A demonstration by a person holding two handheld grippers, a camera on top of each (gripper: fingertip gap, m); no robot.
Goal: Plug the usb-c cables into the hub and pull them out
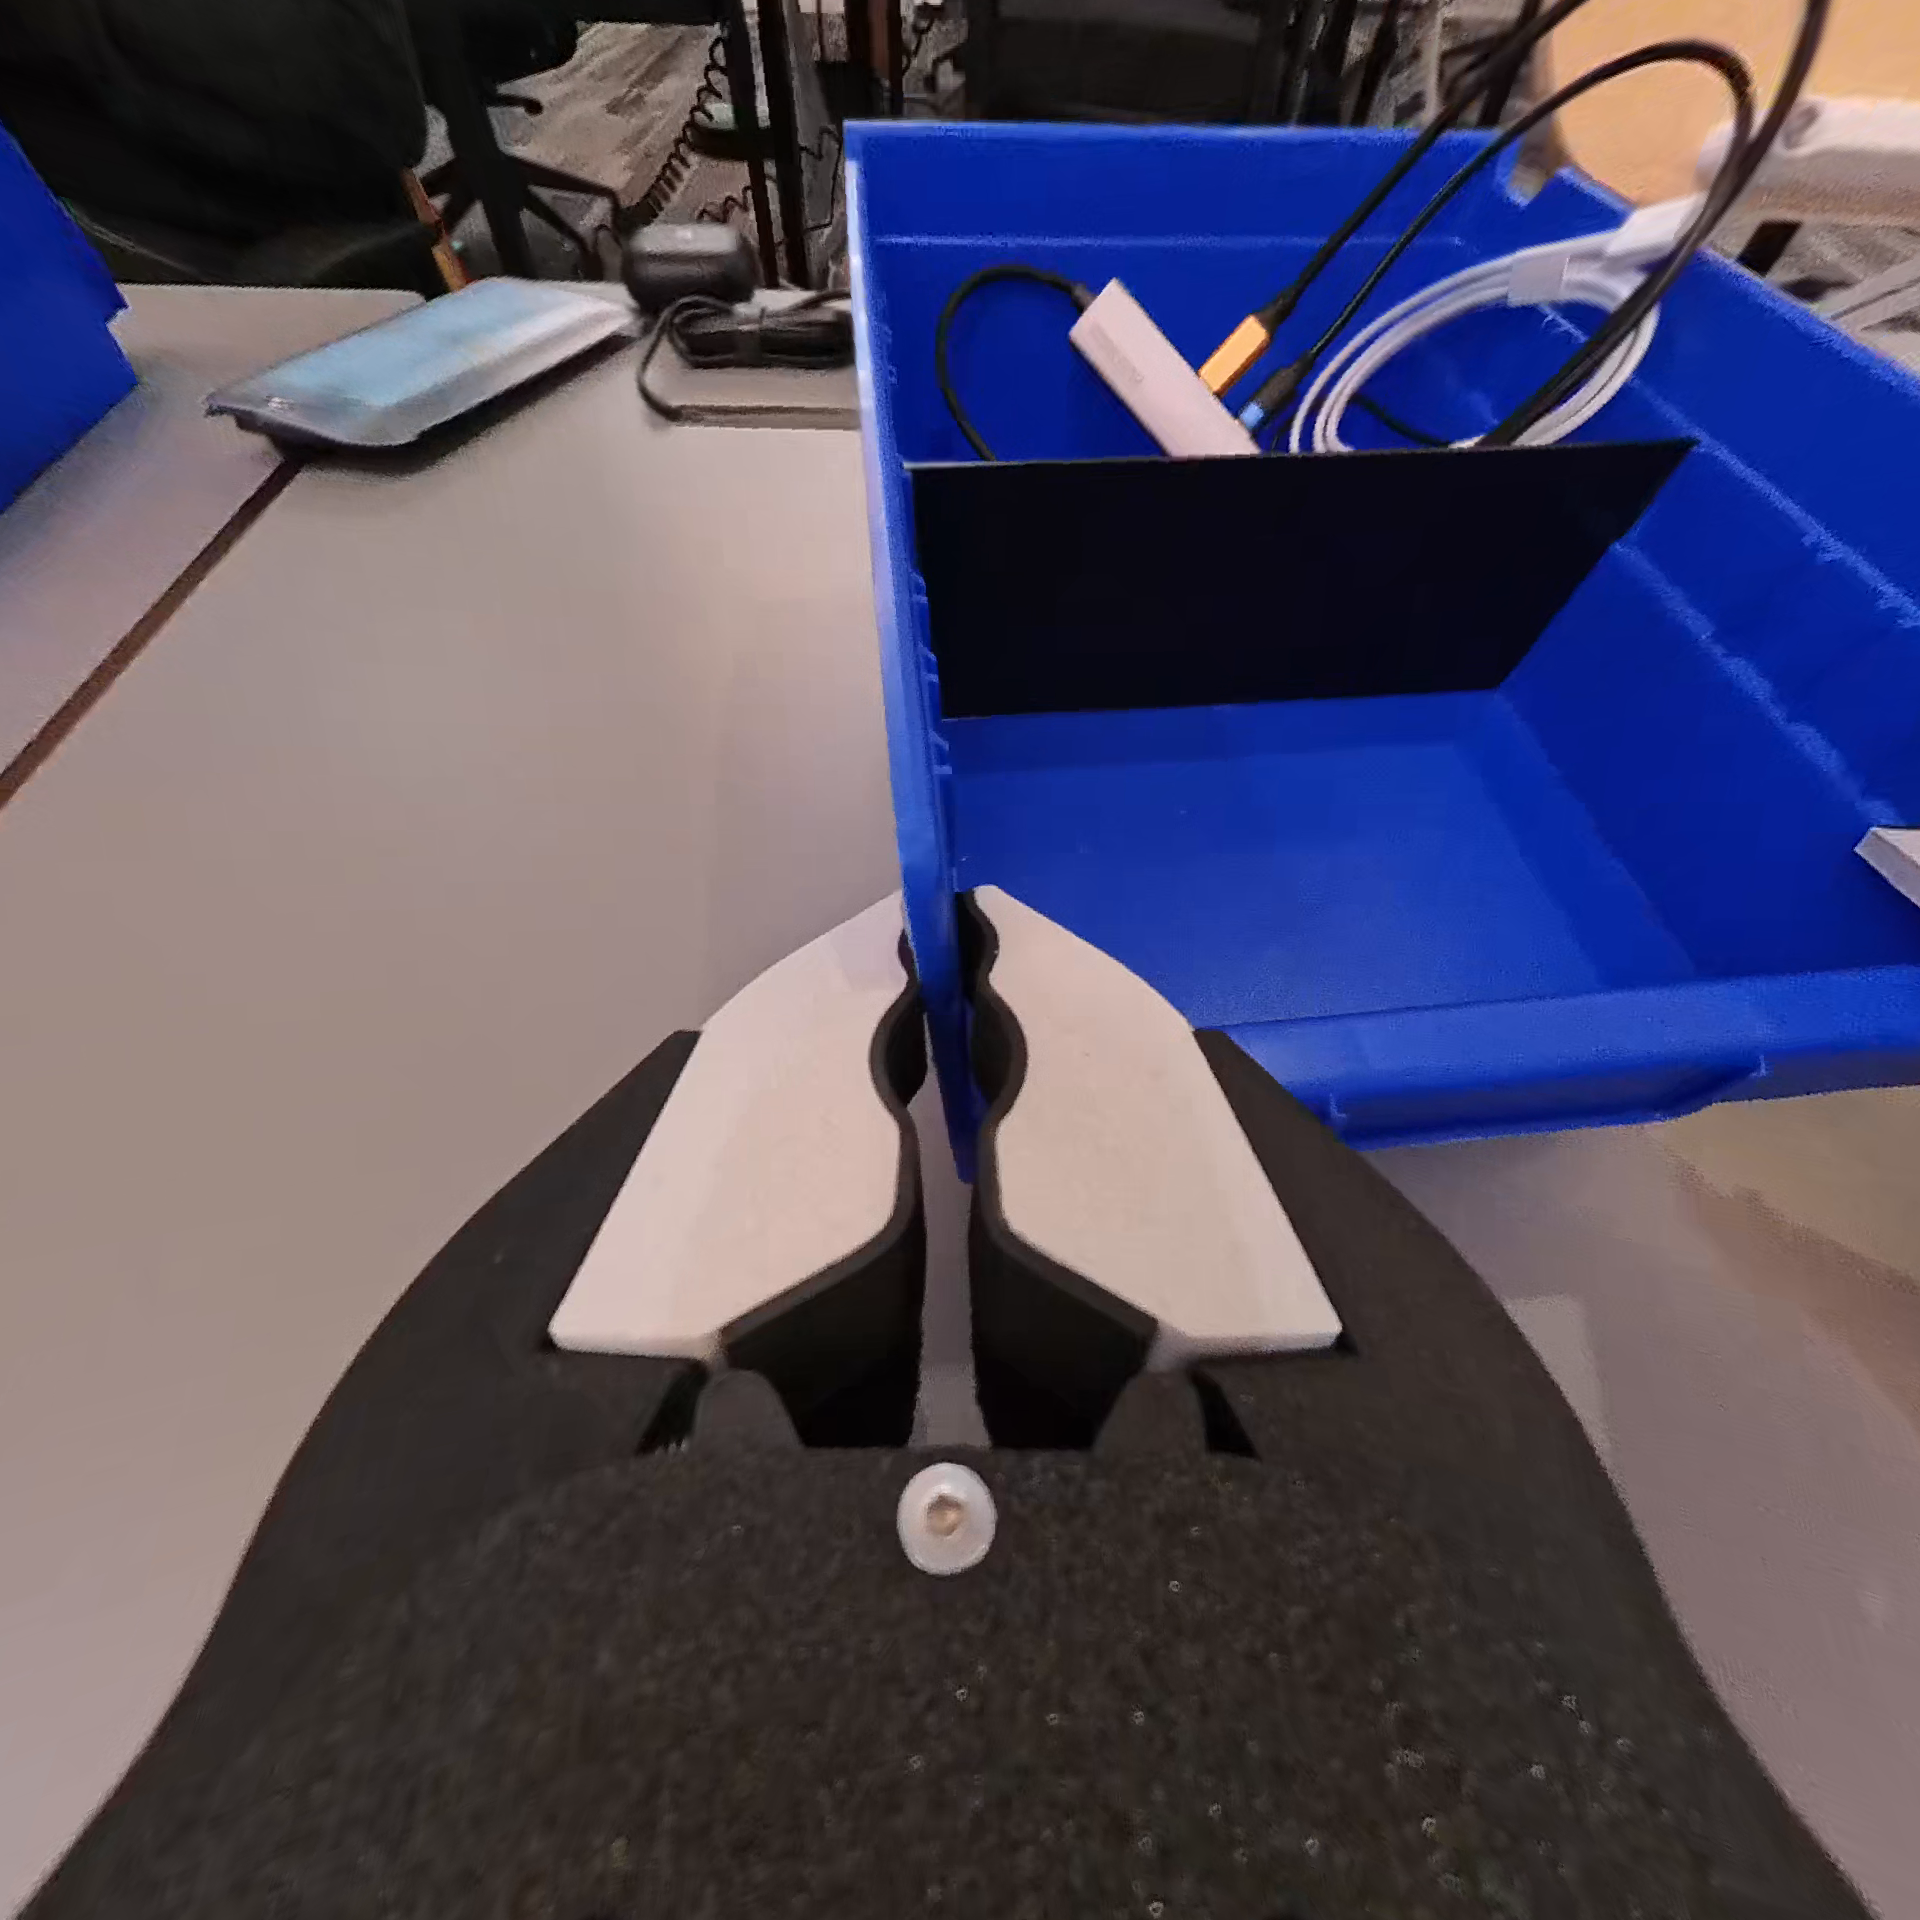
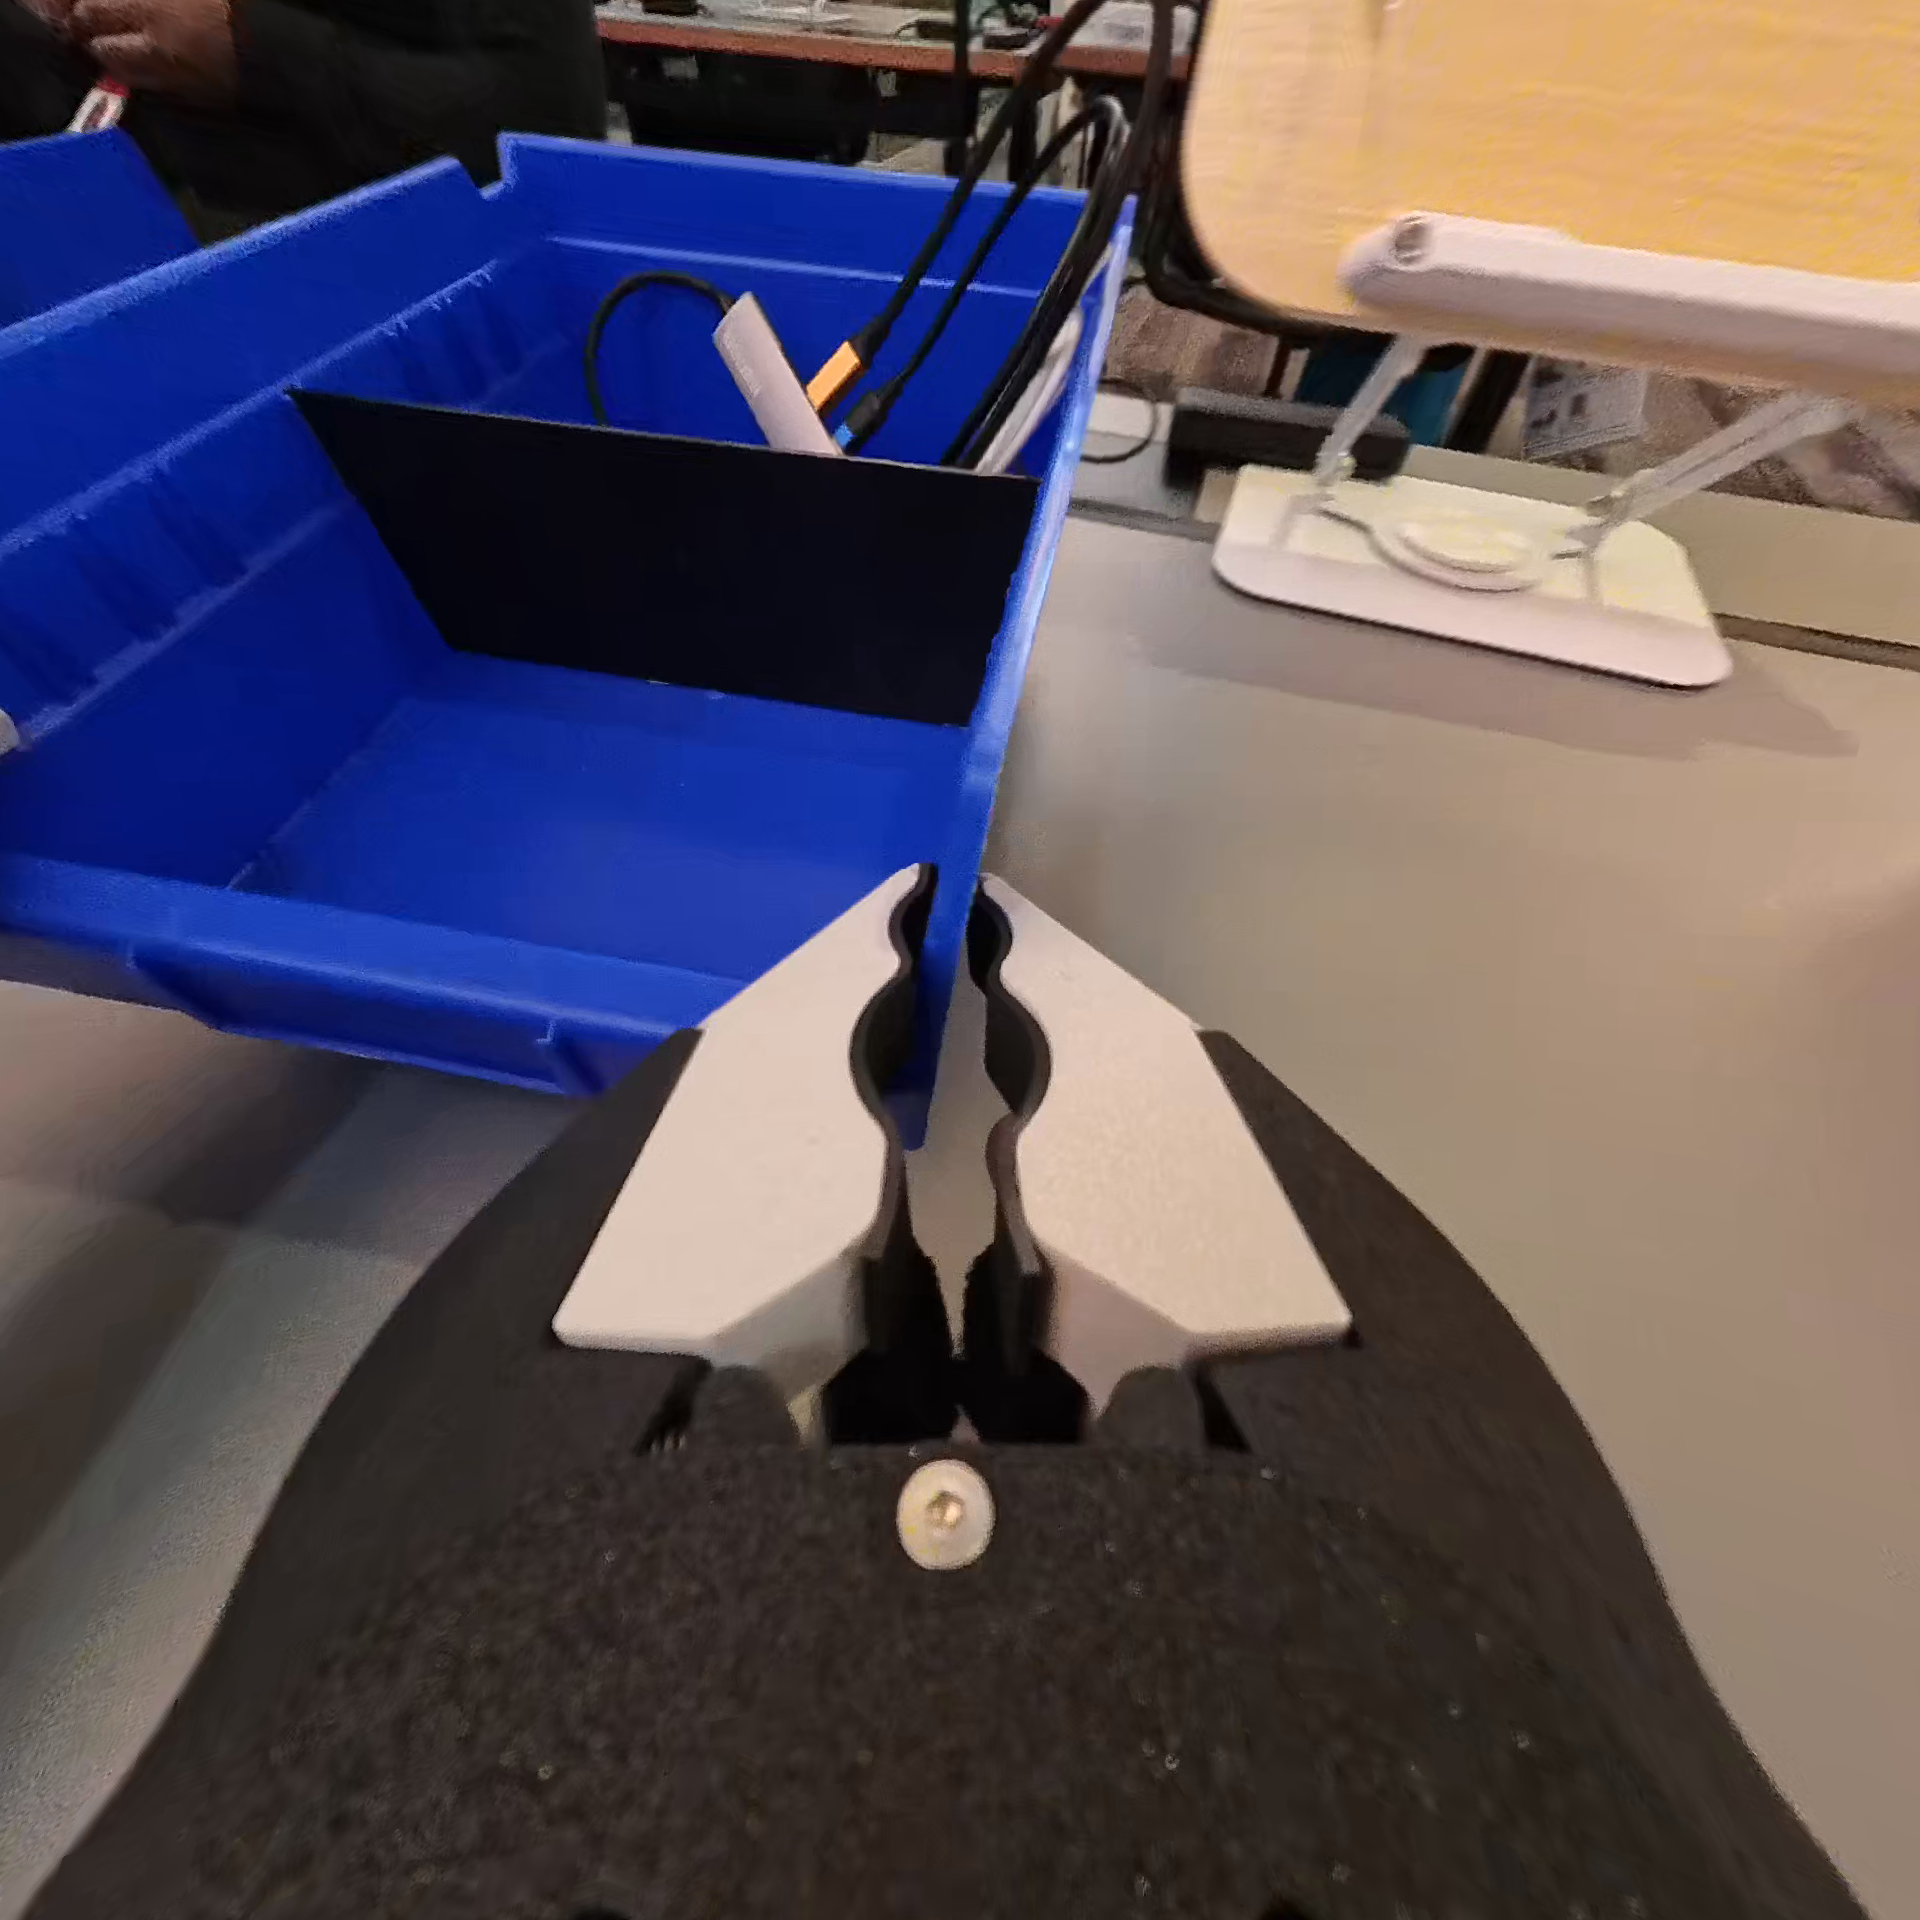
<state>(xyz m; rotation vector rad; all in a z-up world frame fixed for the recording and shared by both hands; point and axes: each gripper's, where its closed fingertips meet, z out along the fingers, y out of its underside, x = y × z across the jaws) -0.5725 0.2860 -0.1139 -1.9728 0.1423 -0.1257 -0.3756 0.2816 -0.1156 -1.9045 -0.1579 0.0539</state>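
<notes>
A blue bin point(image 1: 1714, 727) stands on the grey table, split by a black divider point(image 1: 1247, 582). Its far compartment holds a silver hub point(image 1: 1153, 374) with its own black lead. An orange-ended cable point(image 1: 1236, 358) and a blue-tipped black cable point(image 1: 1273, 400) are at the hub's side, and a coiled white cable point(image 1: 1475, 353) lies beside them. My left gripper point(image 1: 940, 914) is shut on the bin's left wall near the front corner. My right gripper point(image 2: 951, 883) is shut on the bin's right wall point(image 2: 997, 727) near its front corner. The hub point(image 2: 769, 379) also shows in the right wrist view.
A second blue bin point(image 1: 52, 312) sits at the far left. A grey flat pouch point(image 1: 416, 364) and a black adapter point(image 1: 686, 260) lie behind on the left. A white stand point(image 2: 1475, 582) with a pale wooden panel point(image 2: 1558, 125) is right of the bin. A person's hand point(image 2: 145, 42) is at the back. Across from one pair of fingers to the other is roughly 20 centimetres. The pale wooden panel point(image 2: 1558, 125) lies some 30 centimetres from my right tips, 45 centimetres from my left tips.
</notes>
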